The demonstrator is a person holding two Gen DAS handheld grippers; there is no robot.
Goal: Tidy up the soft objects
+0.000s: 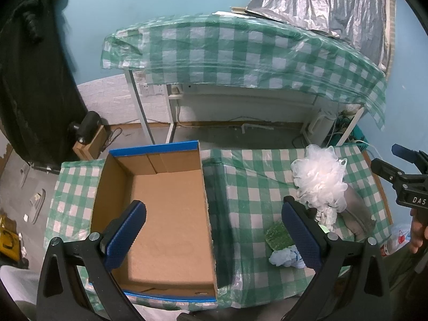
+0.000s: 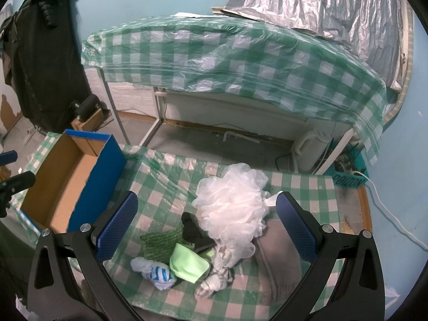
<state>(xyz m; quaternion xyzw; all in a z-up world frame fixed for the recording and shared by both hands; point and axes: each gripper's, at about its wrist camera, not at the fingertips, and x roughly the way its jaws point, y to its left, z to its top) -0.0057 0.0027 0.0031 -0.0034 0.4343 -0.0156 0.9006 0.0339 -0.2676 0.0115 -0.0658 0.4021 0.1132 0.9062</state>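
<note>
An empty cardboard box (image 1: 165, 214) with blue outer walls sits on the left of the checked table; it also shows in the right wrist view (image 2: 72, 187). My left gripper (image 1: 214, 230) is open and empty above the box's right wall. A pile of soft things lies to the right: a white mesh bath pouf (image 2: 232, 208), a green scrubber (image 2: 157, 240), a light green cloth (image 2: 190, 264), a black sock (image 2: 192, 230), a white-blue bundle (image 2: 155, 270), a white rag (image 2: 219, 272) and a grey cloth (image 2: 281, 256). My right gripper (image 2: 206, 224) is open and empty above the pile.
The low table (image 2: 160, 176) has a green-white checked plastic cover. Behind it stands a taller table (image 2: 227, 61) with the same cover. A white appliance (image 2: 313, 149) and cables sit on the floor at right. A dark jacket (image 2: 40, 53) hangs at left.
</note>
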